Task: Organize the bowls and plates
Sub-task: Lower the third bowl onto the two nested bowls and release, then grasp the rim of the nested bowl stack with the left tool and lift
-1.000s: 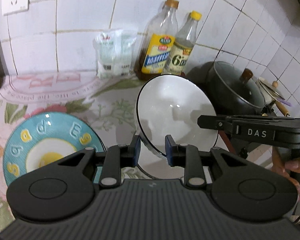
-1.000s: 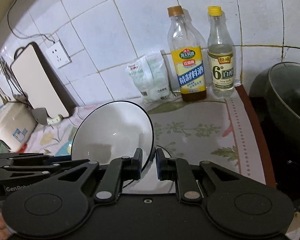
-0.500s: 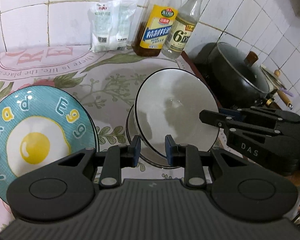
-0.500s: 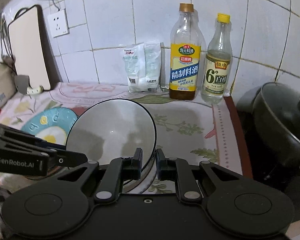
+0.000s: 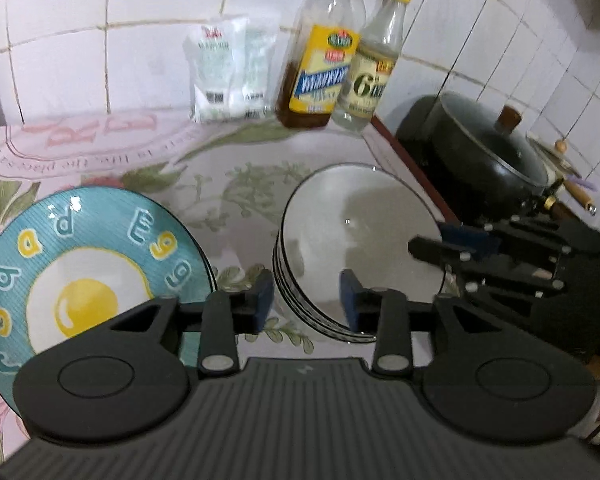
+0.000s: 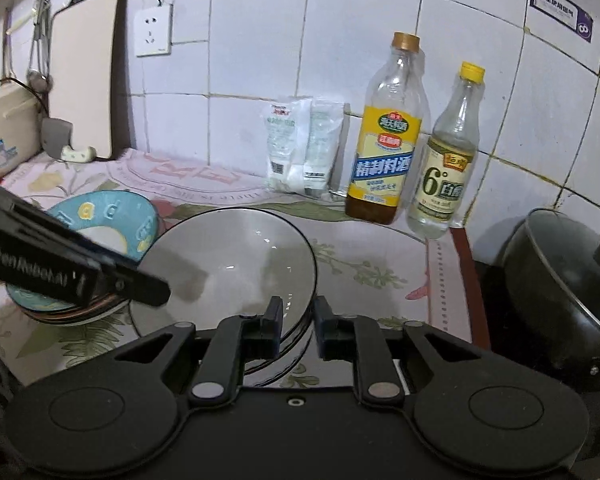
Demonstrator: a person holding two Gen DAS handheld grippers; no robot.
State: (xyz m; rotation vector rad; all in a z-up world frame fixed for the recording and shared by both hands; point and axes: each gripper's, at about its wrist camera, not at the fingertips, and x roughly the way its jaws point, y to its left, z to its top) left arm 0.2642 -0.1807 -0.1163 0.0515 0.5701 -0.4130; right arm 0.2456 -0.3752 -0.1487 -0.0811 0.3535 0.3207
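A stack of white bowls with black rims [image 5: 360, 248] sits on the floral cloth; it also shows in the right wrist view [image 6: 236, 272]. A teal egg-pattern plate [image 5: 84, 276] lies to its left on a stack of plates [image 6: 104, 220]. My left gripper [image 5: 306, 304] is open, its fingers either side of the bowl stack's near left rim, not touching it. My right gripper [image 6: 296, 322] is open with the stack's near right rim between its fingers. Each gripper shows in the other's view, the right one [image 5: 496, 252] and the left one [image 6: 72, 268].
Two bottles [image 6: 392, 140] [image 6: 444, 164] and a white packet [image 6: 300, 144] stand against the tiled wall. A black lidded pot [image 5: 480, 152] sits right of the cloth's edge. A cutting board [image 6: 84, 72] and a rice cooker [image 6: 4, 128] are at far left.
The tilted white bowl has come down onto the bowl stack. Both grippers have opened and let go of its rim; the left one has opened wider.
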